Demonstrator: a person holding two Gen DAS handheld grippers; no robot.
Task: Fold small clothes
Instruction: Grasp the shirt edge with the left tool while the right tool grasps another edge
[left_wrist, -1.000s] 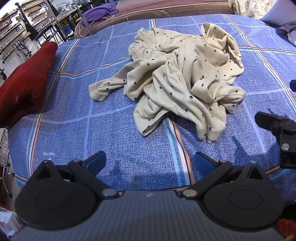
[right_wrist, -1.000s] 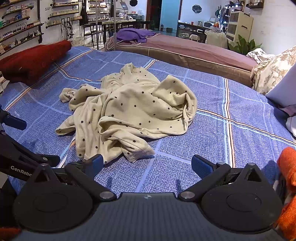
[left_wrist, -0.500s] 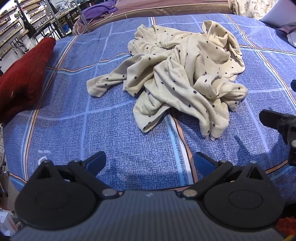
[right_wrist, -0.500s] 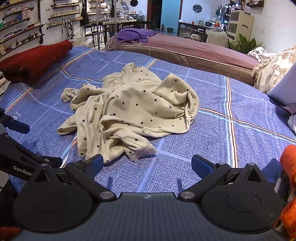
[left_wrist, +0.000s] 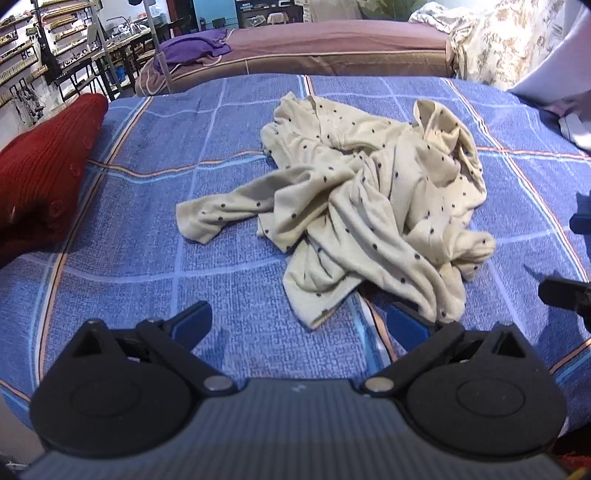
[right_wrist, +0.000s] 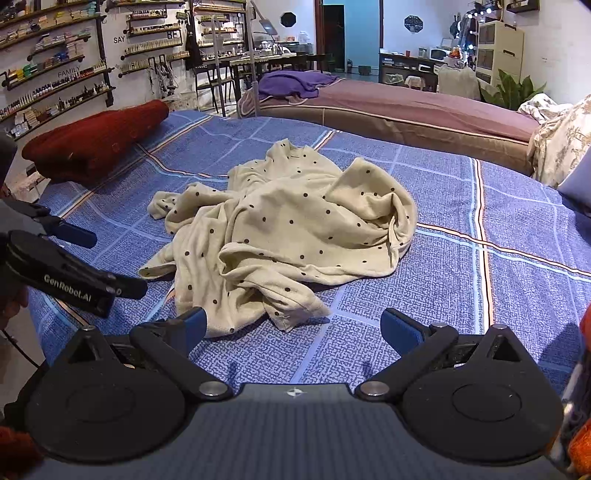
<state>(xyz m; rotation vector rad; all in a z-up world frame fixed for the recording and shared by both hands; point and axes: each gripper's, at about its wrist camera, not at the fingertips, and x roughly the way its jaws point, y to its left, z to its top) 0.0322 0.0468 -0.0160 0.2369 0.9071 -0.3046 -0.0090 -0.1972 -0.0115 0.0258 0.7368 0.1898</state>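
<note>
Since 1.0 s ago both grippers have closed in on the cream dotted garment (left_wrist: 373, 206), crumpled mid-way across the blue bedspread (left_wrist: 147, 258). Left gripper (left_wrist: 299, 325) and right gripper (right_wrist: 291, 328): jaws wide, empty, at its near hem. Judged: approach under way, folding not begun

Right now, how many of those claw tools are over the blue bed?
2. The left gripper is open, near the cream dotted garment's front edge. The right gripper is open too, at the same crumpled heap's other side on the blue bedspread. Neither grips cloth.
</note>
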